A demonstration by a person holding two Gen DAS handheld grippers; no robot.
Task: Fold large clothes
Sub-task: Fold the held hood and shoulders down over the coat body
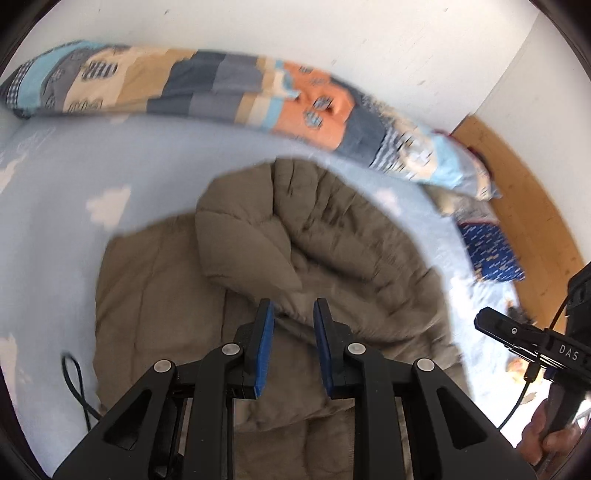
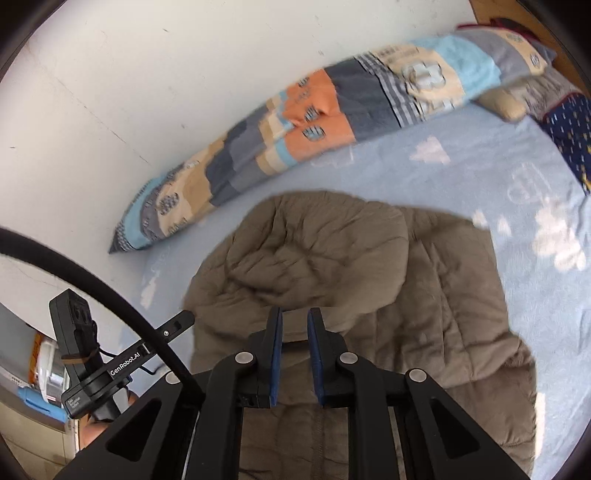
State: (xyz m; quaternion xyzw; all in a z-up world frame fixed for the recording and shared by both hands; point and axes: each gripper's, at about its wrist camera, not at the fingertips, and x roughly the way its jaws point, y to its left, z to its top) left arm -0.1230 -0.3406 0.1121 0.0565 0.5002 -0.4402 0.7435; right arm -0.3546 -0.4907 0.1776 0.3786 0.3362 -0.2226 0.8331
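Lying on the bed: a padded khaki coat (image 1: 258, 240) is spreading over the light-blue sheet (image 1: 74, 177), 1 sleeve or side panel already doubled over its body, which suggests the folding is partly done.
Left gripper (image 1: 293, 314): its 2 blue-padded fingers are standing narrowly apart above the coat's near fold, nothing between them; probably lining up for the next pinch.
Right gripper (image 2: 294, 321): it is hovering likewise, with a small empty gap between the fingers, over the coat's middle, near a bunched ridge.
Placement reasoning: both tools are sitting on the coat's near side, likely so that 2 points of 1 edge can be lifted together.
Patchwork pillow (image 1: 207, 88): it is lying along the white wall (image 1: 332, 33), well apart from the coat, keeping the fold area free.
Left view only: a dark cable (image 1: 74, 384) is trailing on the sheet beside the coat, and the wooden headboard (image 1: 532, 192) is showing.
Right view only: the coat's far right edge is showing against the sheet's cloud print, and the other gripper's handle is appearing at the lower left.
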